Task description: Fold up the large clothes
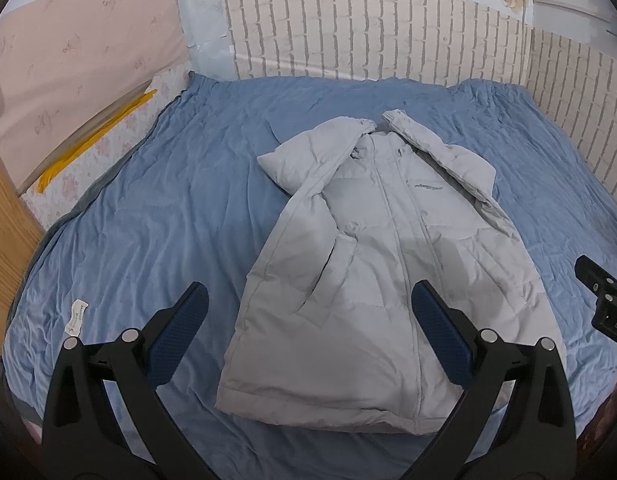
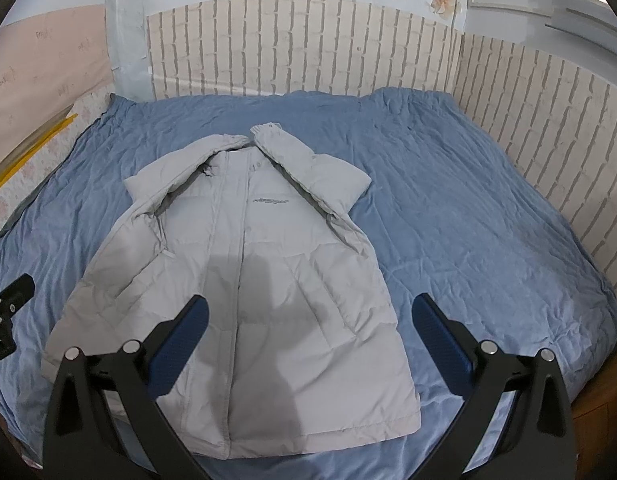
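A light grey padded jacket (image 1: 372,248) (image 2: 244,264) lies front up on a blue bedspread (image 1: 156,216) (image 2: 460,216), hem toward me, zip closed. Both sleeves are folded up so the cuffs meet near the collar. My left gripper (image 1: 310,300) hovers open above the jacket's lower left part, nothing between its blue pads. My right gripper (image 2: 310,308) hovers open above the jacket's lower right edge, holding nothing. The right gripper's body (image 1: 600,292) shows at the right edge of the left wrist view; the left gripper's body (image 2: 6,312) shows at the left edge of the right wrist view.
Brick-pattern wall panels (image 1: 372,28) (image 2: 540,128) bound the bed at the back and right. A wooden board (image 1: 8,232) and yellow strips (image 1: 92,140) lie at the left. A white label (image 1: 76,316) sits on the bedspread near the front left.
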